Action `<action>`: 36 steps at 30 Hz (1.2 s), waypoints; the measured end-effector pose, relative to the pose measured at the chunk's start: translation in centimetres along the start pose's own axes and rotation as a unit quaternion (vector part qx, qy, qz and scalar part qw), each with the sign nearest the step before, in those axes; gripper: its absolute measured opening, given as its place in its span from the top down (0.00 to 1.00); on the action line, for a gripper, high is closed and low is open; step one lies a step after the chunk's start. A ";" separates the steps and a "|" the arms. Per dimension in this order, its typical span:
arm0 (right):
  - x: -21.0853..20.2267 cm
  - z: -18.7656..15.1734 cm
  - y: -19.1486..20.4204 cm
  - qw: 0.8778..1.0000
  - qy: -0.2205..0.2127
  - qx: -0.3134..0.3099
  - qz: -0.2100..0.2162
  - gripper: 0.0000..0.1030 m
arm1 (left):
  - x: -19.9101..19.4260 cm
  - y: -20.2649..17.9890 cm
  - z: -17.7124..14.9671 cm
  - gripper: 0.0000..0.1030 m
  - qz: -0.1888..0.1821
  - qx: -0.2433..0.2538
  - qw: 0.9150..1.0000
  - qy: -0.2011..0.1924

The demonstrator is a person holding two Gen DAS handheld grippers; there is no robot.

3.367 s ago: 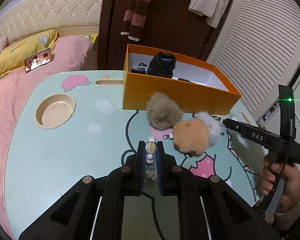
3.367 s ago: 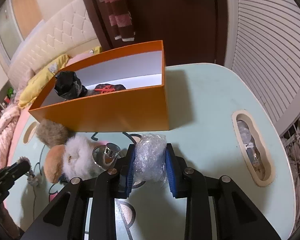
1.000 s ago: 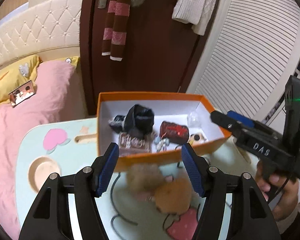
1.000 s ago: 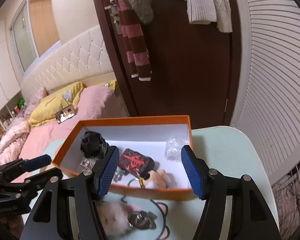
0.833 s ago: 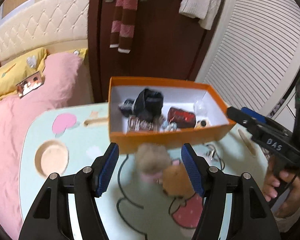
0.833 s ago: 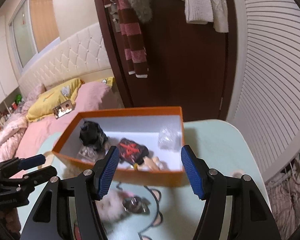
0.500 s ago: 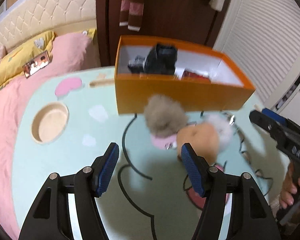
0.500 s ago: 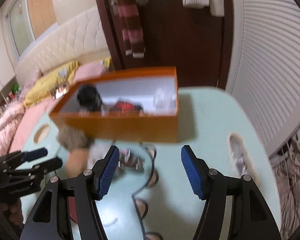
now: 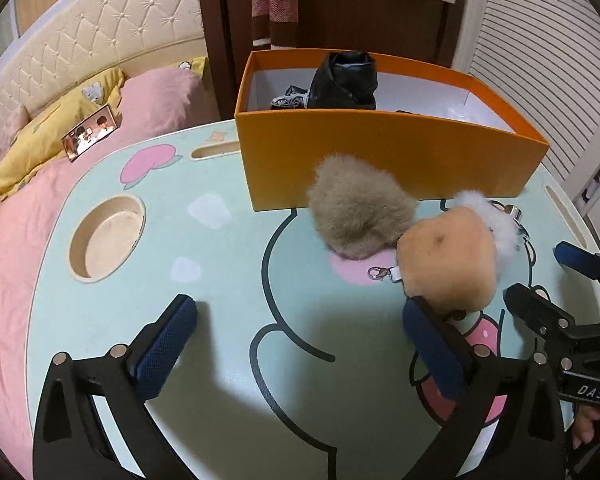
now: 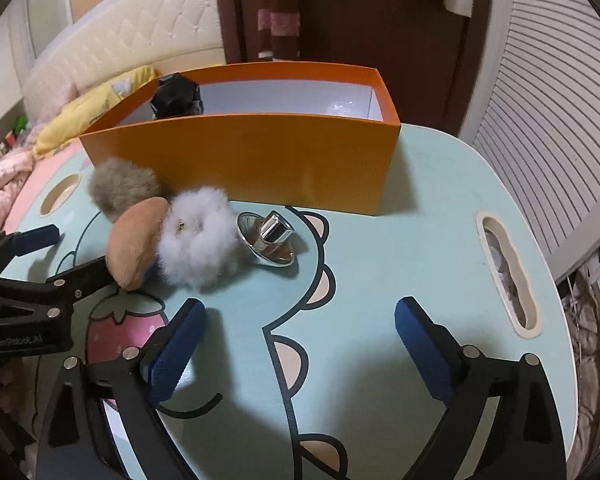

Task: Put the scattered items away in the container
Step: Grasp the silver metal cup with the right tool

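An orange box (image 9: pixel 388 160) stands at the back of the table; it also shows in the right wrist view (image 10: pixel 260 164), with a black bundle (image 9: pixel 346 80) inside. In front of it lie a grey-brown fur pompom (image 9: pixel 360 212), a tan plush keychain (image 9: pixel 448 260) with a white fluffy part (image 10: pixel 198 236), and a shiny silver piece (image 10: pixel 270 242). My left gripper (image 9: pixel 300 344) is open and empty, low over the table, its right finger beside the tan plush. My right gripper (image 10: pixel 298 332) is open and empty, in front of the silver piece.
The table (image 9: pixel 228 360) is pale green with cartoon prints, a round cup recess (image 9: pixel 108 238) at left and an oval slot (image 10: pixel 508 276) at right. A pink bed (image 9: pixel 100 128) lies behind left; a slatted door (image 10: pixel 560 120) stands at right.
Both grippers were shut on a small item, then opened over the box. Both have since dropped back down, empty, to the table in front of the box.
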State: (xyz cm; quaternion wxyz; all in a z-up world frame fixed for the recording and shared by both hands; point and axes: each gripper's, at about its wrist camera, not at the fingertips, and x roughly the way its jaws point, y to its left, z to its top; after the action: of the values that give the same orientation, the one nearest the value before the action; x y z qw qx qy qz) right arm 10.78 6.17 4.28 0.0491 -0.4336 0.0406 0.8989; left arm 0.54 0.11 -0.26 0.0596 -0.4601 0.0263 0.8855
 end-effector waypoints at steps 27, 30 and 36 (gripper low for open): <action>1.9 4.3 0.2 0.999 -0.013 0.023 0.039 0.64 | 0.0 -0.2 0.1 0.00 0.002 -0.001 1.000 0.001; 1.6 3.8 0.7 1.000 -0.015 -0.002 0.022 0.73 | -0.1 -0.2 0.1 0.00 0.001 -0.001 1.000 0.000; 1.4 3.4 -0.3 0.998 -0.018 0.014 0.050 0.73 | -0.6 0.6 -0.1 0.00 -0.027 -0.021 0.999 -0.010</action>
State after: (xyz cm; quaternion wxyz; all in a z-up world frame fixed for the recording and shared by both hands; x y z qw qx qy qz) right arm 7.30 6.96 5.31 0.0109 -0.4137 0.0740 0.9074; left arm 0.83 -0.59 0.17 0.0738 -0.4530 -0.0057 0.8884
